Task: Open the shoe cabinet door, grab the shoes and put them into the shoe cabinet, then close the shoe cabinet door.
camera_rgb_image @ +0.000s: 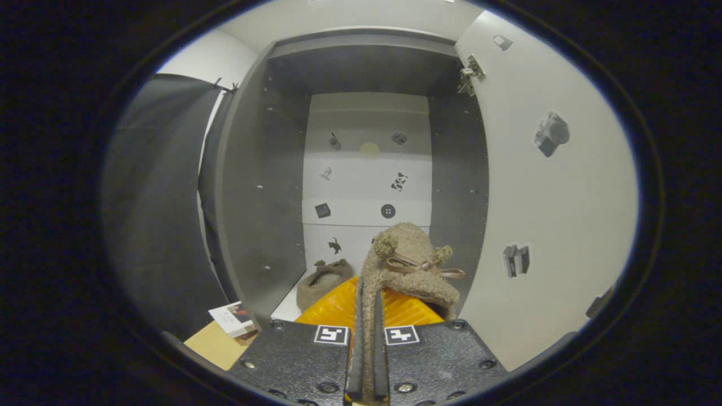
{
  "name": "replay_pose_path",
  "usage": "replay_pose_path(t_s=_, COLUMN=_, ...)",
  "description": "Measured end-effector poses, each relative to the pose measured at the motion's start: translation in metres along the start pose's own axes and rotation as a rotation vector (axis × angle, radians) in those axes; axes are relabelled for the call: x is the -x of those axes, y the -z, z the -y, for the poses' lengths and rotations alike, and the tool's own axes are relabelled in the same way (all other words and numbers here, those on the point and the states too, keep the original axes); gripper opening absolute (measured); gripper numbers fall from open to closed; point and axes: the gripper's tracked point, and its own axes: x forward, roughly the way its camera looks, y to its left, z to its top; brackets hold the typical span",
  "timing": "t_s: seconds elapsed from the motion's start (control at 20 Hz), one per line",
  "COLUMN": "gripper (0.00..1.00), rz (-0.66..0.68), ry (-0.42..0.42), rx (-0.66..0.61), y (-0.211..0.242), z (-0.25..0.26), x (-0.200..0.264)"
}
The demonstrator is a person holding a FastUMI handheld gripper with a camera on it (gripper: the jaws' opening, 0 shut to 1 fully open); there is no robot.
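While the shoe cabinet (256,186) stands open ahead, its dark side walls frame a pale back panel (366,186) dotted with small stickers. Its door (541,214) is swung wide to the right of the fingers, its pale inner face carrying more stickers and a metal hinge (469,73) near the top. Black cloth (152,203) hangs beside the cabinet's left wall. A fuzzy brown shoe (409,265) with a ribbon bow (420,265) sits pinched at its edge between the jaws of the gripper (367,316), clenched tight on it, just at the cabinet's mouth. A second brown shoe (324,282) lies inside on the cabinet floor, low at the left. A small booklet (234,317) rests on a tan surface (217,344) outside.
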Motion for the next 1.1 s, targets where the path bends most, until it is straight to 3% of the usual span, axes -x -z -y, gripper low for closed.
replay_pose_path(t_s=0.5, gripper=0.13, rz=-0.229, ry=0.090, rx=0.130, y=0.061, z=0.036, x=-0.163)
replay_pose_path(t_s=0.85, gripper=0.15, rz=-0.225, ry=0.057, rx=0.133, y=0.073, z=0.026, x=-0.197)
replay_pose_path(t_s=1.1, gripper=0.46, rz=-0.217, ry=0.041, rx=0.107, y=0.072, z=0.019, x=-0.195)
